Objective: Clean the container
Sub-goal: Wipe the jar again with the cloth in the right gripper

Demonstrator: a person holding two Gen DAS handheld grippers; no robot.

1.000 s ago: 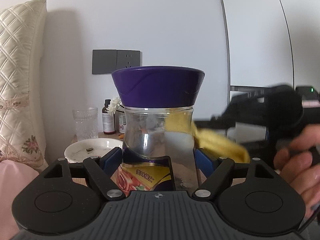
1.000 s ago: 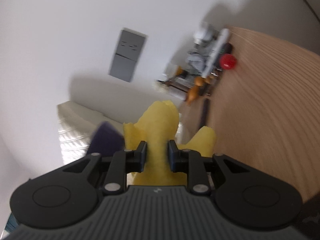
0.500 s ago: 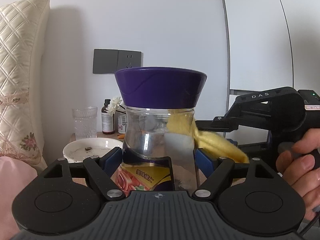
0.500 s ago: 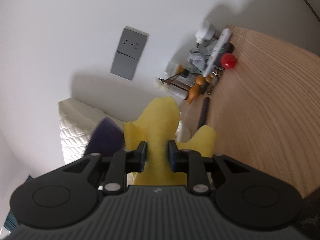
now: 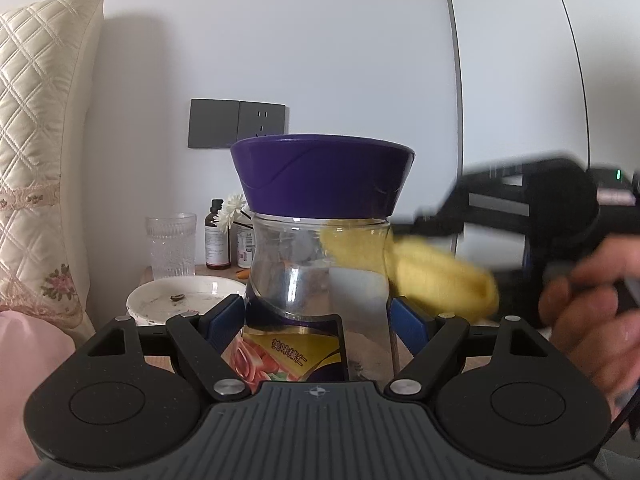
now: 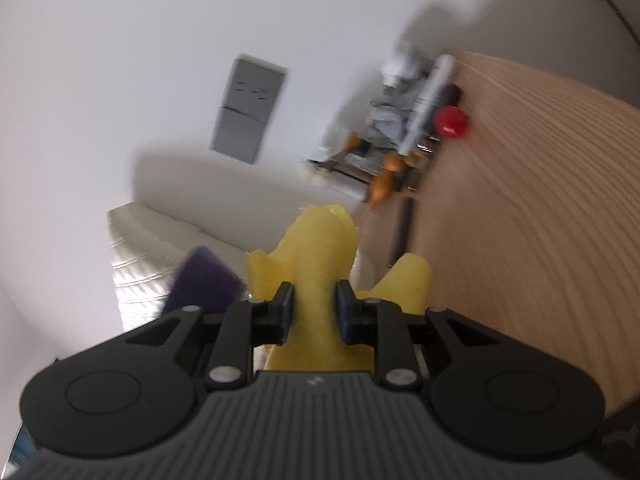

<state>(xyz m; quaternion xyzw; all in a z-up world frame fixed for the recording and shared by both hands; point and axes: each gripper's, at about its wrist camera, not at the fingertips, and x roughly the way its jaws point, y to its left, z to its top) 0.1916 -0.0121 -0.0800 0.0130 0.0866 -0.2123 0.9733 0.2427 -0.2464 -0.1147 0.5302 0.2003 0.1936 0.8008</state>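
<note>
A clear plastic jar with a purple lid and a yellow-purple label stands upright between my left gripper's blue pads. My left gripper is shut on the jar's lower body. My right gripper is shut on a yellow cloth. In the left wrist view the cloth presses against the jar's right side, behind it, and the right gripper is blurred at the right. The purple lid shows at the left of the cloth in the right wrist view.
A wooden bedside table holds a white dish, a ribbed glass, a brown bottle, a white flower and small clutter against the wall. A quilted headboard stands at the left. A grey wall socket is behind.
The right gripper and cloth have moved along the jar's right side, now blurred; the cloth sits a little lower. The jar stays held in the left gripper.
</note>
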